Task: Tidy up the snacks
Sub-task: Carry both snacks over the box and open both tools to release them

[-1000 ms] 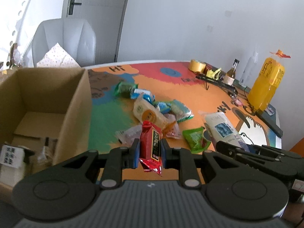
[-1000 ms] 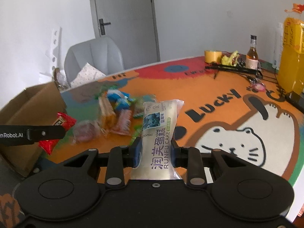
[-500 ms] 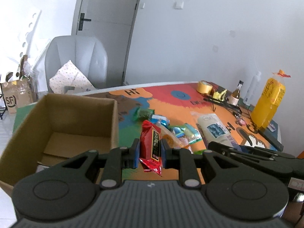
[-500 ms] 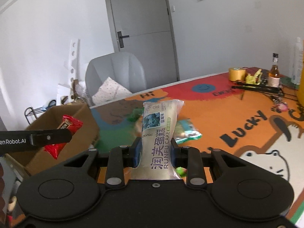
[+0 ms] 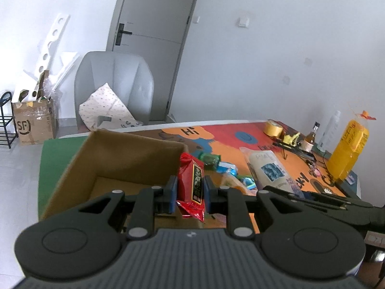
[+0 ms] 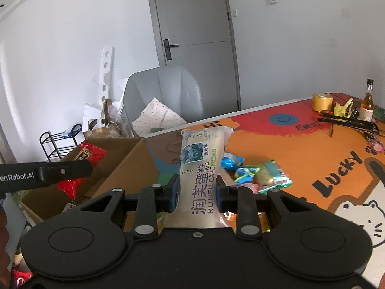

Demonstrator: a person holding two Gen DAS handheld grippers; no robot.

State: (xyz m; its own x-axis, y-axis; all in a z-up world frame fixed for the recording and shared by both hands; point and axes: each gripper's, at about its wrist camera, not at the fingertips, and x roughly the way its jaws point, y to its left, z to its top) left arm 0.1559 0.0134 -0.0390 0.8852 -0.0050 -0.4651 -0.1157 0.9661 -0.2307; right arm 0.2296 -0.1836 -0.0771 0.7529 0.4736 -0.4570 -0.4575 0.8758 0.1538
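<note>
A red snack packet [image 5: 191,180] stands upright, pinched above the open cardboard box [image 5: 115,154] at the table's left edge. A pale cake pack [image 6: 201,168] is clamped upright too. Loose wrapped snacks [image 6: 255,172] lie mid-table beside the box.

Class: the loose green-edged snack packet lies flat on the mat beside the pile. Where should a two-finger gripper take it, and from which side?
Pinch the green-edged packet at its free right edge, coming from the open mat; it lies flat, with other snacks crowding its left.
</note>
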